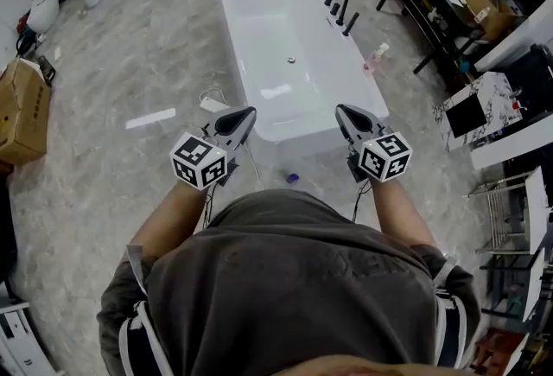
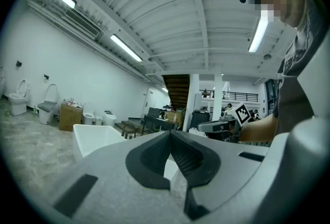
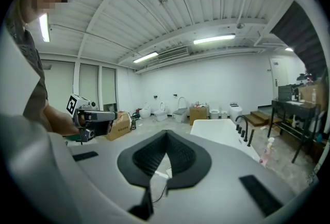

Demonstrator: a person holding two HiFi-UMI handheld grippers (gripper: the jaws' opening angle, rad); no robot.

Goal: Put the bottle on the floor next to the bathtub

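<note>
1. Bottle: pink, upright on the floor, just beside the tub on its long side toward the picture's right. It stands near the black faucet, with a black table further out. Neither gripper touches it; both are well apart from it.
2. Left gripper: jaws pressed together, dark pads meeting at the tips, nothing pinched between them. It hangs in the air over the floor by the left corner of the tub's near end, pointing toward the tub.
3. Right gripper: jaws likewise closed tip to tip, holding nothing. It hangs by the right corner of the same near end, level with the left gripper.
4. A small blue thing lies on the floor between the two grippers, just off the tub's near end; what it is cannot be told.
5. A cardboard box sits at the left edge, well apart from the tub.
</note>
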